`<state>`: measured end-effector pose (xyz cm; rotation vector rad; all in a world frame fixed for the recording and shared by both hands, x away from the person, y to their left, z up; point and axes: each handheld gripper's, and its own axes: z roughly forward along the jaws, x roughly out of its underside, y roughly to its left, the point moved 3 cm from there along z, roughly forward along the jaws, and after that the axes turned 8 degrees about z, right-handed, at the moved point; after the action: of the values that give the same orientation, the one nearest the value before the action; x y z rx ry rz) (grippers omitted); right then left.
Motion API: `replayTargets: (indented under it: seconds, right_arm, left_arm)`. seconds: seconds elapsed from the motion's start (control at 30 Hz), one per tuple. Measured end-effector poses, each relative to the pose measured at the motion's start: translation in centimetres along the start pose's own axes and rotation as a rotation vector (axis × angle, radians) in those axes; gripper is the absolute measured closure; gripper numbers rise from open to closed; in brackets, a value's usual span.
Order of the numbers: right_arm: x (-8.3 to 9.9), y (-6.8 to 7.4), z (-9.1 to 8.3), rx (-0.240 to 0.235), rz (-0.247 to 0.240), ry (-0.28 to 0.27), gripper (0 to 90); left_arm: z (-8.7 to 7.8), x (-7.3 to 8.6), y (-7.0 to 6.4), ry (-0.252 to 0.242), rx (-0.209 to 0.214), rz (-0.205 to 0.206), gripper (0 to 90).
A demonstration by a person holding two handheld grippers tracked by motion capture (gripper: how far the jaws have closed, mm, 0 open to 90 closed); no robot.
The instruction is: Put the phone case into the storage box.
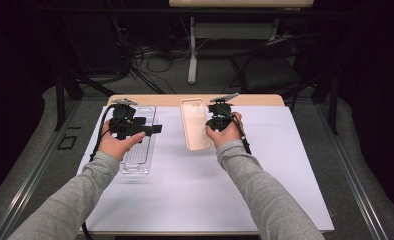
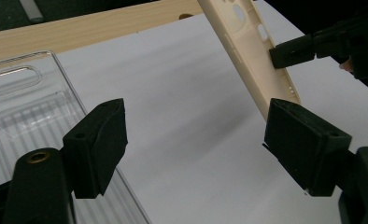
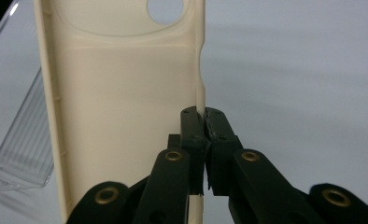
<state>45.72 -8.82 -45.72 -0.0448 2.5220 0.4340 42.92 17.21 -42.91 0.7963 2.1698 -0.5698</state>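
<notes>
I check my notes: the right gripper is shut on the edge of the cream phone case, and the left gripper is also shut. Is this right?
Not quite: the left gripper is open, its jaws wide apart in the left gripper view. The right gripper is indeed shut on the cream phone case edge.

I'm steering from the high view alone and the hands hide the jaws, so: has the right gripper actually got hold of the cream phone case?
Observer: Yes. The right gripper is shut on the side wall of the cream phone case.
Operator: And the left gripper?
Observer: The left gripper is open, its jaws wide apart with nothing between them.
Operator: Is it over the clear tray?
Observer: Partly; the clear plastic tray lies under its left jaw, white sheet under the other.
</notes>
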Motion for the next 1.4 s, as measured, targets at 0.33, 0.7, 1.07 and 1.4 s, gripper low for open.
replayTargets:
  seconds: [0.33,0.7,1.07,1.4]
  right_arm:
    - [0.1,0.6,-0.8,-0.037,-0.034,-0.069,87.9]
    - [0.6,0.8,-1.6,-0.088,-0.089,-0.144,87.9]
    - [1.2,0.0,-2.1,-0.124,-0.135,-0.181,88.0]
    - [1.6,-0.4,-2.3,-0.113,-0.176,-0.231,88.0]
  left_arm:
    - [-0.7,-0.2,-0.2,-0.038,0.017,0.005,25.6]
    - [-1.1,-0.3,-0.8,-0.067,0.031,0.037,27.2]
    - [-1.4,-0.3,-1.0,-0.085,0.046,0.043,27.6]
    - [-1.3,0.1,-1.2,-0.096,0.072,0.005,32.5]
